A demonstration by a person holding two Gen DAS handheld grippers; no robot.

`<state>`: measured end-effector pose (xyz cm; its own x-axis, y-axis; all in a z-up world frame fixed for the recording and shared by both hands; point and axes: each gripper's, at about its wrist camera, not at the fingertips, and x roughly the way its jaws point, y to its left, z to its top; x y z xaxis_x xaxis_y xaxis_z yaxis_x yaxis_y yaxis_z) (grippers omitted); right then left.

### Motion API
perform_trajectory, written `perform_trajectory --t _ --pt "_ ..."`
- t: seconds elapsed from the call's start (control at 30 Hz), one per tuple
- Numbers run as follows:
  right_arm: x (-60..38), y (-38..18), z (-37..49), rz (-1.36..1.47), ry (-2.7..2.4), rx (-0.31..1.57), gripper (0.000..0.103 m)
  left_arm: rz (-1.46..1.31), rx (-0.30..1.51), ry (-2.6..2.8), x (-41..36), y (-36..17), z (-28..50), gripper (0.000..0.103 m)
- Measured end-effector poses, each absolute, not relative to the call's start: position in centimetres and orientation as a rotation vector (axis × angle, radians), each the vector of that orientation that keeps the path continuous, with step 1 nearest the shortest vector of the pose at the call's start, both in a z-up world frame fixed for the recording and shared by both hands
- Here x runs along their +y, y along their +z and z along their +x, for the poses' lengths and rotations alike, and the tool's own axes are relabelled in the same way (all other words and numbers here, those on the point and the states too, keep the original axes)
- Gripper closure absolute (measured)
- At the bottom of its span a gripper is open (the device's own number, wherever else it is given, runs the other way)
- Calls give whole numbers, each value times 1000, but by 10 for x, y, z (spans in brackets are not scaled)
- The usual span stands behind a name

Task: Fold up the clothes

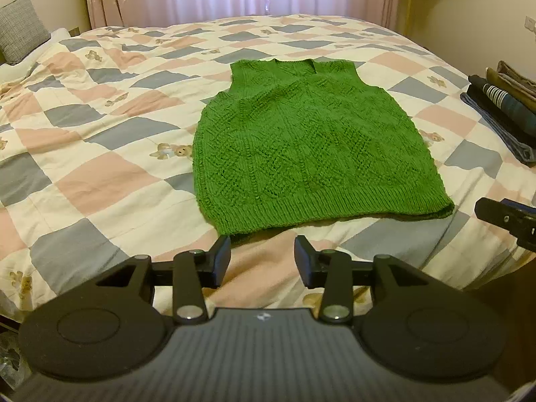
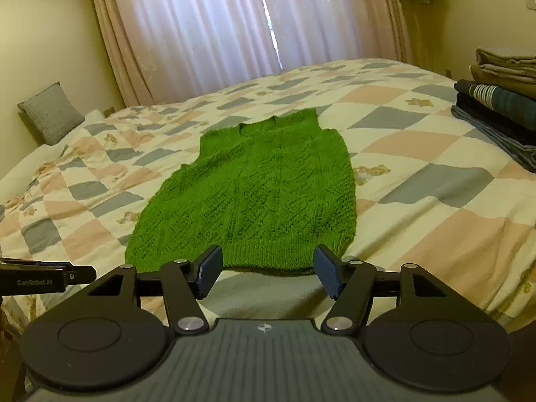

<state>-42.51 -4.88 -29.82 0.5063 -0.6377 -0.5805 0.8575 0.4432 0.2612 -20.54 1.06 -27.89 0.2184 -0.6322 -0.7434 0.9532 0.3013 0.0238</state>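
Note:
A green knitted sleeveless vest lies flat on the bed, neck far, ribbed hem near; it also shows in the right wrist view. My left gripper is open and empty, just short of the hem's left corner. My right gripper is open and empty, just short of the hem's right part. The right gripper's body shows at the right edge of the left wrist view. The left gripper's body shows at the left edge of the right wrist view.
The bed has a checked quilt with teddy bears. A stack of folded clothes sits on the bed's right side, also in the right wrist view. A grey cushion is far left. Curtains hang behind.

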Motion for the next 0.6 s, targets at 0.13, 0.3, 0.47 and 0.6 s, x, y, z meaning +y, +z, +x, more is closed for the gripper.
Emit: perform_trajectory --t 0.13,0.3,0.47,0.6 --pt "-49 -301 -424 580 -966 444 38 545 711 -1178 10 -282 -204 61" --pt "-55 -310 -423 596 -972 471 36 527 729 -1178 5 -290 -191 61" --pt "-72 -331 -422 637 -989 525 36 523 767 -1167 -13 -312 -166 66" --pt "-99 -354 -419 676 -1002 595 36 504 814 -1184 -42 -329 -137 66"
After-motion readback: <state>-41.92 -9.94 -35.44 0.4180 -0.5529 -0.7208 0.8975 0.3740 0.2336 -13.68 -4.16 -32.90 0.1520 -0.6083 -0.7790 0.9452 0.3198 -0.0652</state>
